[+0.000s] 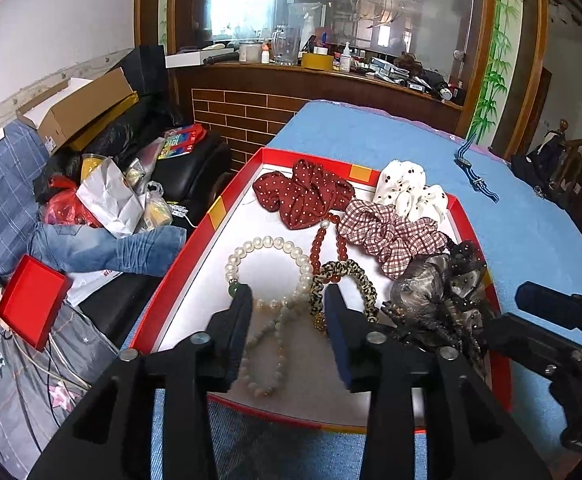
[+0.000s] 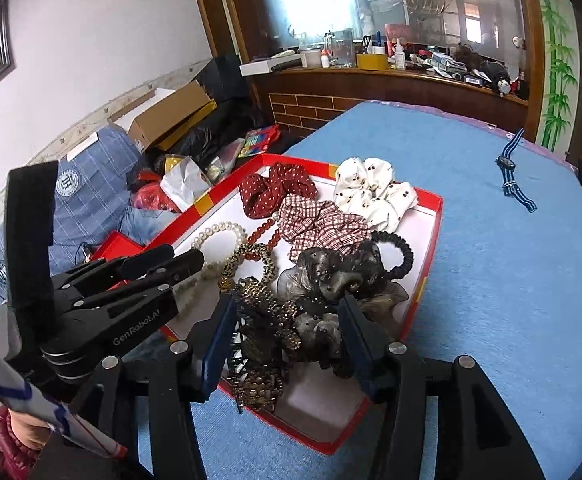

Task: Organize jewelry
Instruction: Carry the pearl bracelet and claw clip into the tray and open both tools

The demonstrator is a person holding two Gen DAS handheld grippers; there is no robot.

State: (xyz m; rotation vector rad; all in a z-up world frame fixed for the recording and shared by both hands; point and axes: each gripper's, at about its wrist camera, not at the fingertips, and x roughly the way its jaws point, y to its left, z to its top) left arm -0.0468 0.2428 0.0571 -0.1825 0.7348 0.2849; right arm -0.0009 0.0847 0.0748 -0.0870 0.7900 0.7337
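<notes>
Up close in the left wrist view, the left gripper (image 1: pixel 289 294) hangs over the near end of the tray (image 1: pixel 227 208), its jaws parted with nothing pressed between them. A pale bead bracelet (image 1: pixel 265 354) lies on the tray floor in the gap below the fingers. Just beyond sit a pearl bracelet (image 1: pixel 269 272), a leopard hair tie (image 1: pixel 345 280) and a red bead bracelet (image 1: pixel 323 244). Further back lie a red dotted scrunchie (image 1: pixel 303 194), a plaid scrunchie (image 1: pixel 391 236) and a white scrunchie (image 1: pixel 407 190). Dark hair pieces (image 1: pixel 439 300) fill the tray's right side. A striped watch (image 1: pixel 475 175) lies apart on the blue cloth (image 1: pixel 531 240). The right gripper (image 1: pixel 563 332) shows at the right edge.

Seen from the right wrist, the right gripper (image 2: pixel 287 306) stands with jaws apart over the dark hair pieces (image 2: pixel 323 280); the pads flank the pile without visibly clamping it. A black coil tie (image 2: pixel 401 254) lies at the tray's right wall. The left gripper (image 2: pixel 183 266) points into the tray from the left, near the pearl bracelet (image 2: pixel 219 236). The watch (image 2: pixel 509 168) rests on the cloth, well away from the tray (image 2: pixel 431 240).
</notes>
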